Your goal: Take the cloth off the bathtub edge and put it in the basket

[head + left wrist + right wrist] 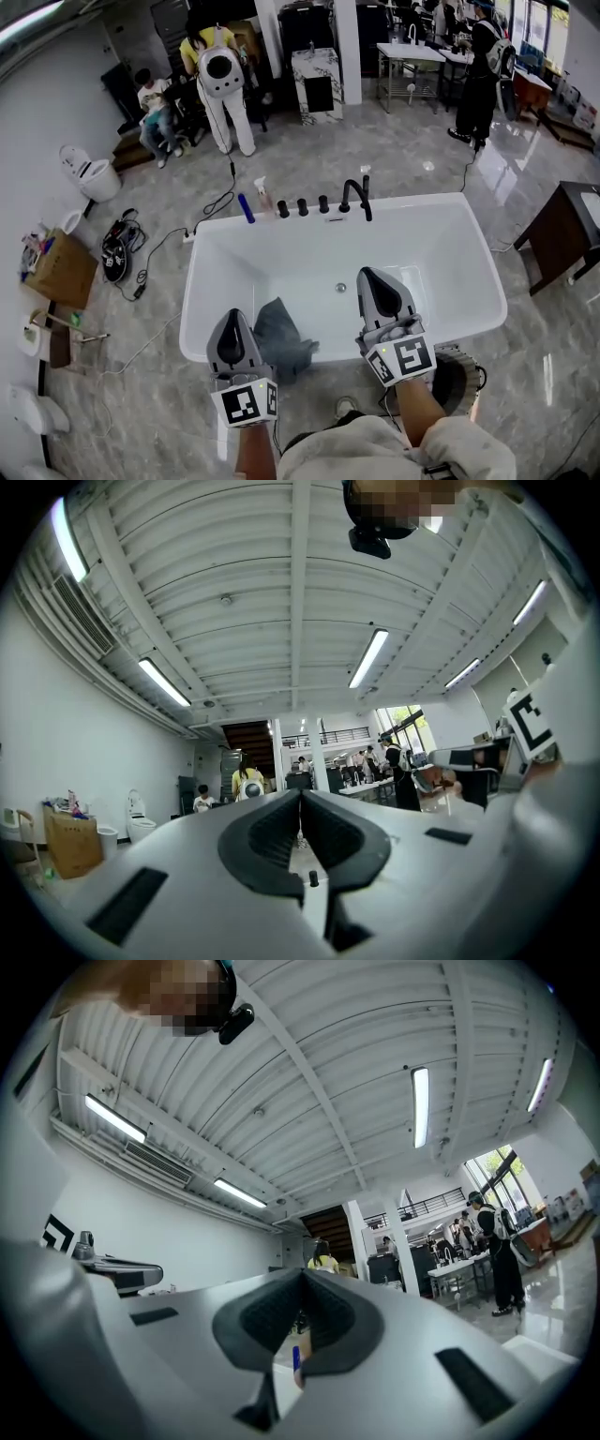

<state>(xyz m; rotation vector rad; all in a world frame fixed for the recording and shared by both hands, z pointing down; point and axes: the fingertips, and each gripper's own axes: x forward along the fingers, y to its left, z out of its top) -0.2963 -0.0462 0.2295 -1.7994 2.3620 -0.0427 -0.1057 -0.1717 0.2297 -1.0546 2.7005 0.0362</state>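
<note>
Hanging over the near rim of the white bathtub, the grey cloth is lying just right of the left gripper, whose jaws are sitting pressed together and empty. The right gripper (likewise pinched shut on nothing) is hovering over the tub. Closed jaws are probably risking shoving the cloth into the tub instead of gripping it for the dark basket.
</note>
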